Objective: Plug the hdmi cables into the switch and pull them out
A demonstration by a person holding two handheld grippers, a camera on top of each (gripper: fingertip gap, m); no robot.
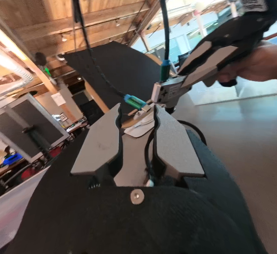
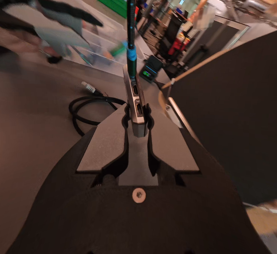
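Nearest in the right wrist view, the right gripper [image 2: 137,116] has its grey fingers [image 2: 110,138] clamped on one end of the slim silver HDMI switch box [image 2: 137,109], holding it off the dark worktop [image 2: 37,104] with its row of ports facing the camera. That hold seems meant to steady the box and keep the two free ports reachable. Farther along the box, a braided black cable with a green-and-blue plug [image 2: 131,61] is seated in the far port and rises straight up. Beyond, a coiled black lead [image 2: 84,112] lies on the worktop.

In the left wrist view, the left gripper [image 1: 137,112] has its fingers [image 1: 102,140] apart with nothing between them. Just past their tips, a second green-and-blue plug on a braided cable [image 1: 134,103] hangs free, its metal tip near the switch box [image 1: 166,91] but apparently not inserted. The plugged cable [image 1: 164,70] stands above the box, which the right gripper [image 1: 182,76] and a hand [image 1: 251,65] hold aloft.

Probably this loose plug has just been pulled out or awaits insertion; which cannot be told.
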